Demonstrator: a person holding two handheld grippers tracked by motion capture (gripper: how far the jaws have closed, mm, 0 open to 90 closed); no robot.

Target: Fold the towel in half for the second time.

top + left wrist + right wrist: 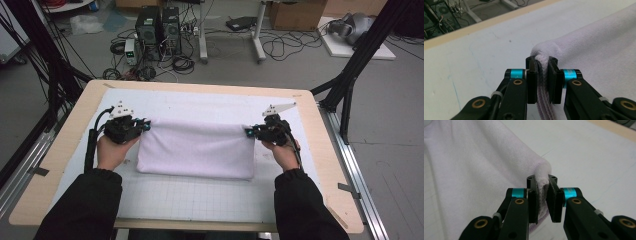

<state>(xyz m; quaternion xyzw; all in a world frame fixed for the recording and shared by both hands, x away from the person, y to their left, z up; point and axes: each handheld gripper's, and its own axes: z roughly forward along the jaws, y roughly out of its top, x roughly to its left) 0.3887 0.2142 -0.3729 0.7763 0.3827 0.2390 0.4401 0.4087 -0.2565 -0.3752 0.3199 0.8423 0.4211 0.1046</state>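
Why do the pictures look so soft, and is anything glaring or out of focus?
High view: even, dim light, slightly grainy, no glare on the pale lilac terry towel. Left gripper view: left gripper and pinched hem sharp, floor clutter beyond blurred. Right gripper view: right gripper crisp, white table mat bright, nearly washed out.

Left gripper (146,126) and right gripper (247,132) point inward toward each other, jaws clamped; both hands grip from below, black-sleeved forearms coming in from bottom edge.

No lettering, label, brand or number can be read anywhere in these views. The pale mat (200,197) on the bench (65,145) carries only a faint printed grid, without figures.
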